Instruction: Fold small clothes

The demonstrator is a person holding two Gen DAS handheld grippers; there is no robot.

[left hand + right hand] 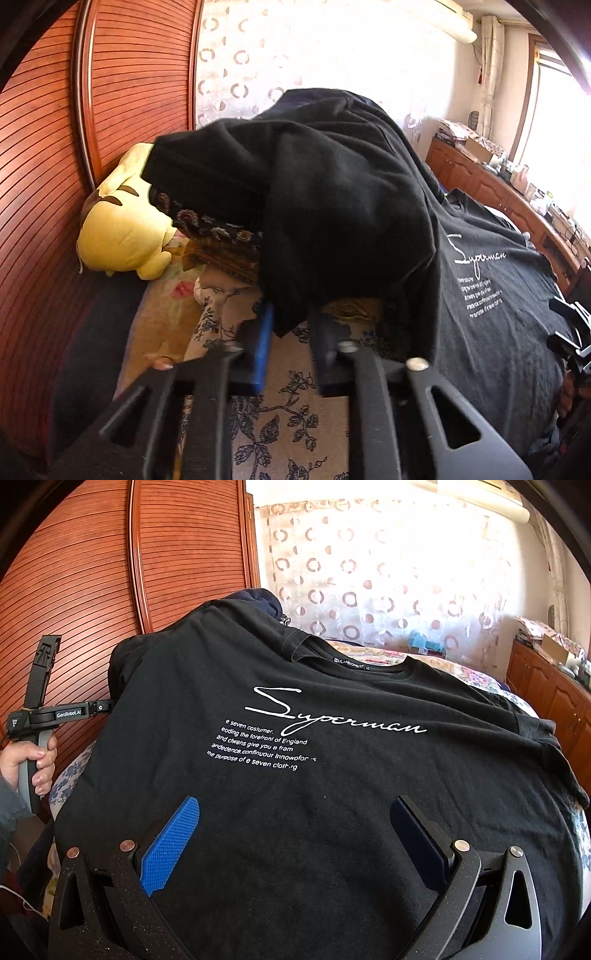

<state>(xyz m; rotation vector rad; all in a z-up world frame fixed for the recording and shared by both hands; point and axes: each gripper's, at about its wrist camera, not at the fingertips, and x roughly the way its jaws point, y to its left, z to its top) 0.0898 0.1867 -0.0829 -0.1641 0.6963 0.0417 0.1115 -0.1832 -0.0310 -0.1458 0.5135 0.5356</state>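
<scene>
The left claw (290,328) pinches the black shirt (332,206), whose lifted fold hides the bed (280,424) beyond. Only the left view shows the yellow plush (122,236). The right claw (295,834) gapes wide and empty over the shirt's print (332,712).

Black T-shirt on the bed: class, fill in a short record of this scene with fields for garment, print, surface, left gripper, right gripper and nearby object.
garment: black T-shirt, spread front up, one side lifted and bunched
print: white "Superman" script with small lines of text below
surface: floral bedspread
left gripper: left gripper closed on the shirt's edge
right gripper: right gripper open over the shirt's lower part, fabric between its fingers, not pinched
nearby object: yellow plush toy by the wooden wardrobe
</scene>
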